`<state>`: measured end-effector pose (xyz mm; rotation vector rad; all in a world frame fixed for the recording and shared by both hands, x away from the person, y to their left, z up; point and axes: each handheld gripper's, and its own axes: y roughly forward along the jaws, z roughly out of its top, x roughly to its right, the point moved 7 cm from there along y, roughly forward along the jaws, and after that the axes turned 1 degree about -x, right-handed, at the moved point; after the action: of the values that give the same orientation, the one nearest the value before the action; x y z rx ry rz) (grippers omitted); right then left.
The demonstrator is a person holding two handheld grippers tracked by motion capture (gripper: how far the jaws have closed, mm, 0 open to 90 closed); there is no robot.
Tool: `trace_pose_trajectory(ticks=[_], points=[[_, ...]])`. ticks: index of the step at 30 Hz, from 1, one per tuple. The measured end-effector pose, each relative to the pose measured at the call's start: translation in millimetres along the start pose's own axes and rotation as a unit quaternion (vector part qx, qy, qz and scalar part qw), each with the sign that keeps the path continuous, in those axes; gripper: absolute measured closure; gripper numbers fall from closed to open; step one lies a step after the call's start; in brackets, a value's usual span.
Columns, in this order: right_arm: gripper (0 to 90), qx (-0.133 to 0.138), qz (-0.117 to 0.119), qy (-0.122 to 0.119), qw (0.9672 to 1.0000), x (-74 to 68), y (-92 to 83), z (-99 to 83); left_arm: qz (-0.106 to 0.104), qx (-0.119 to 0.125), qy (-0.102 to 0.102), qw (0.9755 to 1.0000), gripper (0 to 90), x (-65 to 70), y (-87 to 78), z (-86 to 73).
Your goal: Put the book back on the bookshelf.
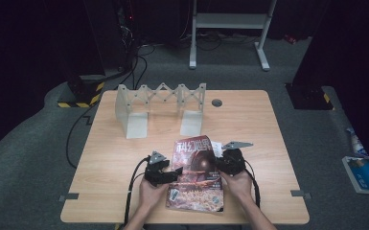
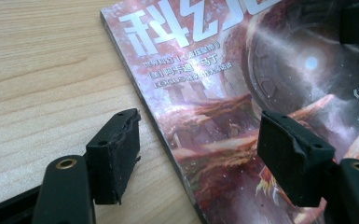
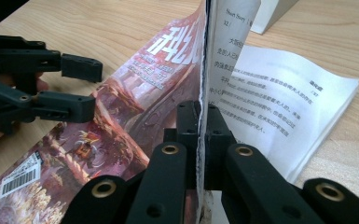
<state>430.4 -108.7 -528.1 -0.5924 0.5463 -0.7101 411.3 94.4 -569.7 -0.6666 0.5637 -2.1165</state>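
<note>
Magazine (image 1: pixel 196 175) lies on the wooden counter (image 1: pixel 115 153) near the front edge, between the two hands, red sci-fi cover up, title end pointing away from the person. Right gripper (image 3: pixel 200 116): jaws pressed together, pinching the edge of the front cover and some pages, which stand lifted off the printed page below; that page lies flat on the counter. Left gripper (image 2: pixel 198 154): jaws spread wide, nothing pinched. One jaw sits over bare wood just beside the magazine's spine edge, the other over the cover; can't tell whether either touches. White folding rack (image 1: pixel 160 110) stands upright farther back on the counter, well apart from the magazine.
</note>
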Motion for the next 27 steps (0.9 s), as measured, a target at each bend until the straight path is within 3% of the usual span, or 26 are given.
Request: trace_pose_trajectory(ticks=[13,22,27], points=[[88.5,0.021,0.01,-0.014,0.9996,-6.7,-12.6,3.3,-0.019,0.012,-0.011,0.9997,27.7,-2.0,2.8,2.2],[88.5,0.04,0.021,-0.026,0.9986,-10.9,-21.0,5.0,-0.042,0.012,-0.019,0.9989,26.3,-1.3,2.8,2.7],[88.5,0.051,0.03,-0.036,0.9976,-14.7,-25.0,5.8,-0.063,0.001,-0.012,0.998,24.0,2.0,7.6,6.0]])
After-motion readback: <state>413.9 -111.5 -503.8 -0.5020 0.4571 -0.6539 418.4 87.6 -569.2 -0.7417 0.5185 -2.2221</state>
